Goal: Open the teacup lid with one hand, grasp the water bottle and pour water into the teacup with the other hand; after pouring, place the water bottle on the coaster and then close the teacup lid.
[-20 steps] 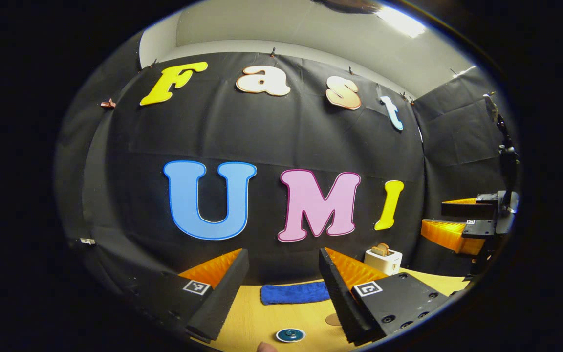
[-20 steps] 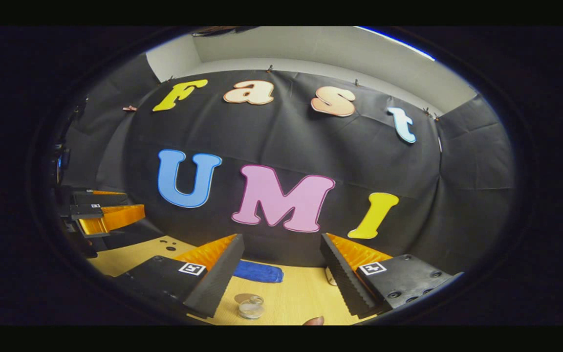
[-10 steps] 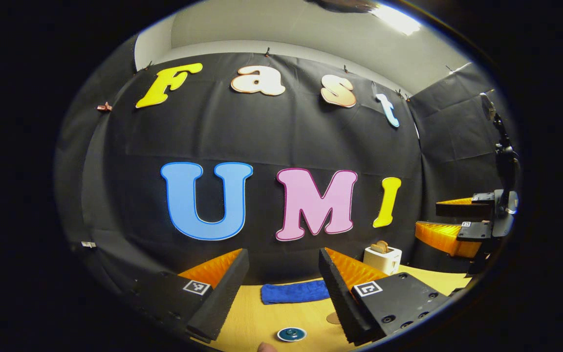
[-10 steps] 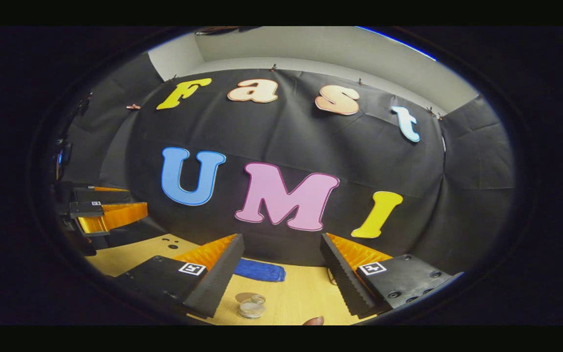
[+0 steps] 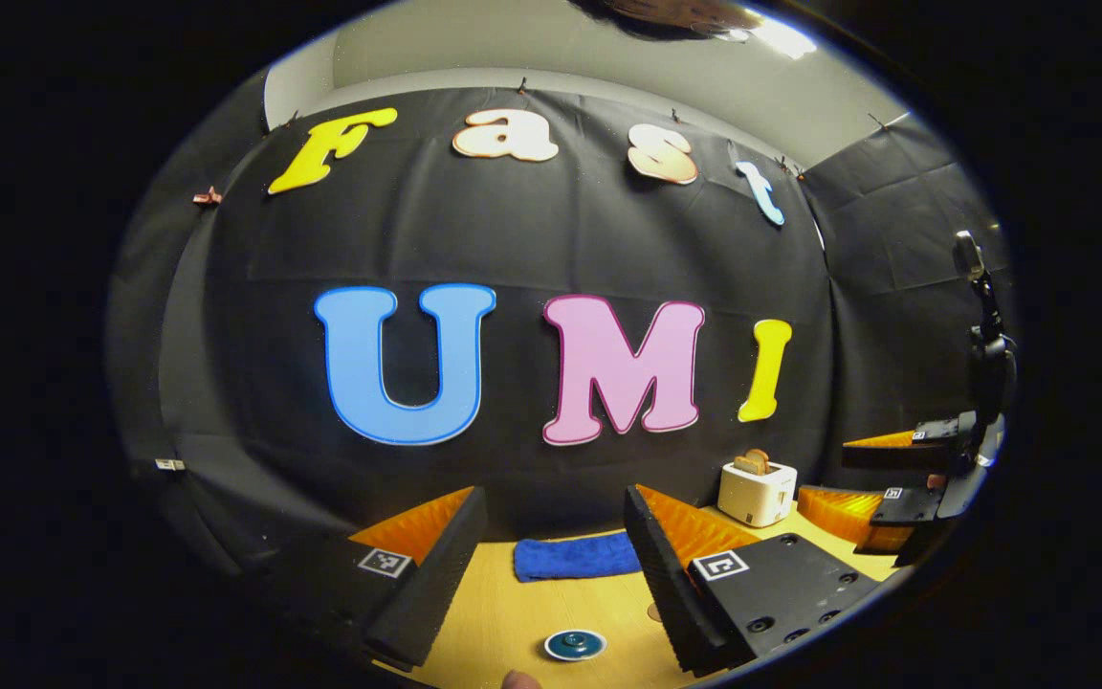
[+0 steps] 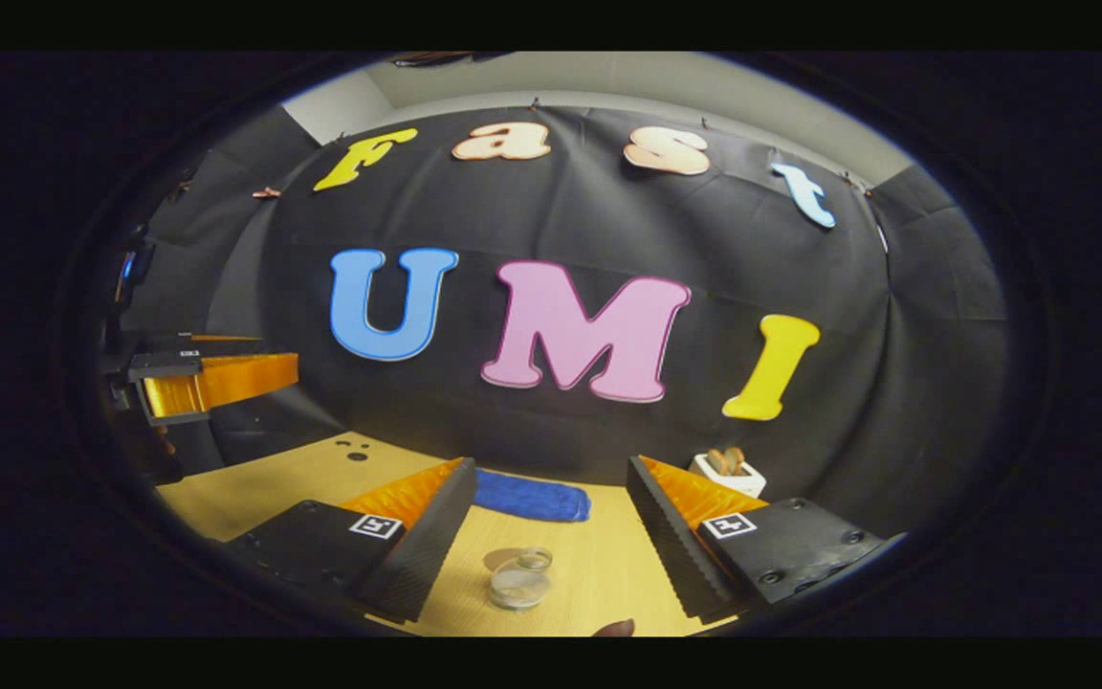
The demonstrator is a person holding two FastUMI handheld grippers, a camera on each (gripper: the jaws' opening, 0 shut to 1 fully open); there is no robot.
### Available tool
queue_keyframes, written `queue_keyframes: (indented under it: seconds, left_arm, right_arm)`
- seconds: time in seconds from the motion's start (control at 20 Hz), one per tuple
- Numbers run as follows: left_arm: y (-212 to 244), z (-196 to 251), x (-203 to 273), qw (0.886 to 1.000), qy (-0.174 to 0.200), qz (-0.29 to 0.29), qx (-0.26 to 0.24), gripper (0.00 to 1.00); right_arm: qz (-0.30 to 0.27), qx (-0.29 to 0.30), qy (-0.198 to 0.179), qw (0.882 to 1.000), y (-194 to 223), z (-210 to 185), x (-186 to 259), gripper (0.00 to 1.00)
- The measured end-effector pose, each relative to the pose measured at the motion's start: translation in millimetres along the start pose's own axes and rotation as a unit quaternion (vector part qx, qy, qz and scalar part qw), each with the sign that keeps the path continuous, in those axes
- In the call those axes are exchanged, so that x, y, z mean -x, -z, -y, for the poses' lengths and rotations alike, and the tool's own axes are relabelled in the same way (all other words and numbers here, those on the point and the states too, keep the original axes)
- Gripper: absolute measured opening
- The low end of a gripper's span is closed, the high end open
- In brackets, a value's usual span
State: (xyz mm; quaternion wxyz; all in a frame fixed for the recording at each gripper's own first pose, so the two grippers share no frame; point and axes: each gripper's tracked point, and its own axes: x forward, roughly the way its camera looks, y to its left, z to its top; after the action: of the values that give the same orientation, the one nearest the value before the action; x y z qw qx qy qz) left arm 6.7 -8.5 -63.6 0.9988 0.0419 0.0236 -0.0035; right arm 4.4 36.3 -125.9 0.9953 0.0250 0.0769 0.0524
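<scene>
Teacup lid (image 5: 574,644) sits low on the wooden table (image 5: 513,612), a bit higher in frame than before since both cameras tipped down. Left gripper (image 5: 551,536) is spread wide, holding nothing. Right gripper (image 6: 551,522) likewise gapes empty above the clear water bottle (image 6: 519,578).

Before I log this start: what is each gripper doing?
Left gripper: open, holding nothing.
Right gripper: open, holding nothing.

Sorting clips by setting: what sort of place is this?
Likely a staged recording booth, not a home kitchen: black cloth wall, a wooden table holding a toaster and blue towel.
</scene>
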Motion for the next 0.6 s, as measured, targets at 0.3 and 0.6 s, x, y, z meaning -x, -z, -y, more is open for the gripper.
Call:
queue_keyframes:
  seconds: [0.3,0.6]
  left_arm:
    - [77,5,-21,0.999,-0.006,-0.05,-0.013,0.91]
    - [129,9,-35,0.997,-0.016,-0.075,-0.015,0.91]
  right_arm:
    - [-0.054,-0.001,-0.013,0.998,88,-6,-16,0.98]
    - [-0.101,-0.024,-0.019,0.994,171,-13,-27,0.98]
